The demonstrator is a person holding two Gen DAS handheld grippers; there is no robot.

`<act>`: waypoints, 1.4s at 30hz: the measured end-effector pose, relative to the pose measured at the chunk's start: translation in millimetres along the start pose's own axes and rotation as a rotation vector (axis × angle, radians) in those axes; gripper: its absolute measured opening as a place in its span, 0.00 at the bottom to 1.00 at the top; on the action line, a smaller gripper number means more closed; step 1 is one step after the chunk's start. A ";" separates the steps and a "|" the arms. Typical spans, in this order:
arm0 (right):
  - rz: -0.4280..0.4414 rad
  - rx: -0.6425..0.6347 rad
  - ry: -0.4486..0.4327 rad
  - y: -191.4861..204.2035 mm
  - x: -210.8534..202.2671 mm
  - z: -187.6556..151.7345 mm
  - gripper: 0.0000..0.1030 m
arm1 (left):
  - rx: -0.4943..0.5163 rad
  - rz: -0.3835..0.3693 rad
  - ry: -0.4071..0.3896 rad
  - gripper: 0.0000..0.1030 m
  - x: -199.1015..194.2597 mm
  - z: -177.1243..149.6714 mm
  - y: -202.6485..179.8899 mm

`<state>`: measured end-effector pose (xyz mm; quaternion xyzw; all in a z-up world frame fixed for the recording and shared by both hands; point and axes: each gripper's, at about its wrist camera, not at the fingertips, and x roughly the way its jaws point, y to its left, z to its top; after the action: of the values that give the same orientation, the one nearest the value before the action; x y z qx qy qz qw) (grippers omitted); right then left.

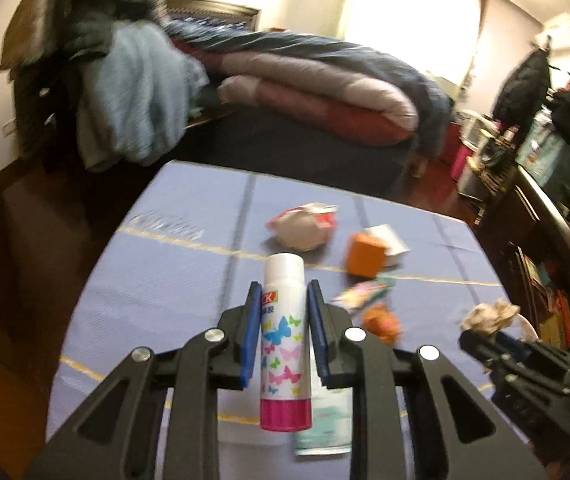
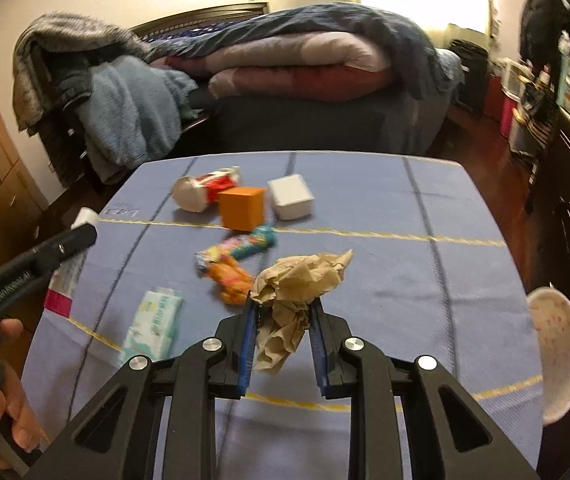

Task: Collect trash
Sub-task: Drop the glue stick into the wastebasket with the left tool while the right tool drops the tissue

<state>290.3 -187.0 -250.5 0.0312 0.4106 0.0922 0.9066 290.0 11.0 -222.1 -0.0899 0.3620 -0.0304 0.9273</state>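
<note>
My left gripper (image 1: 283, 290) is shut on a white glue stick (image 1: 284, 332) with butterflies and a pink base, held above the blue mat (image 1: 157, 276). My right gripper (image 2: 283, 300) is shut on a crumpled brown paper ball (image 2: 297, 280), held above the mat (image 2: 405, 240). On the mat lie a crushed red-and-white cup (image 2: 205, 190), an orange box (image 2: 243, 208), a white box (image 2: 291, 196), a colourful wrapper (image 2: 241, 248), an orange wrapper (image 2: 231, 280) and a tissue pack (image 2: 151, 330). The left gripper with the glue stick shows at the left of the right wrist view (image 2: 73, 236).
A white bowl (image 2: 557, 352) sits at the mat's right edge. A bed with folded quilts (image 2: 305, 68) and a chair piled with blankets (image 2: 125, 100) stand behind the mat. Dark shelves (image 1: 545, 240) run along the right.
</note>
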 end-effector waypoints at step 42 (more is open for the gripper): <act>-0.445 0.494 -0.041 -356.1 -67.7 -80.3 0.24 | 0.542 -0.585 0.245 0.23 119.2 -81.0 -451.3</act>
<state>236.8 -550.9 -300.6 0.1614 0.3991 -0.2109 0.8776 326.9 -458.3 -274.7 0.0629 0.4079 -0.3971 0.8197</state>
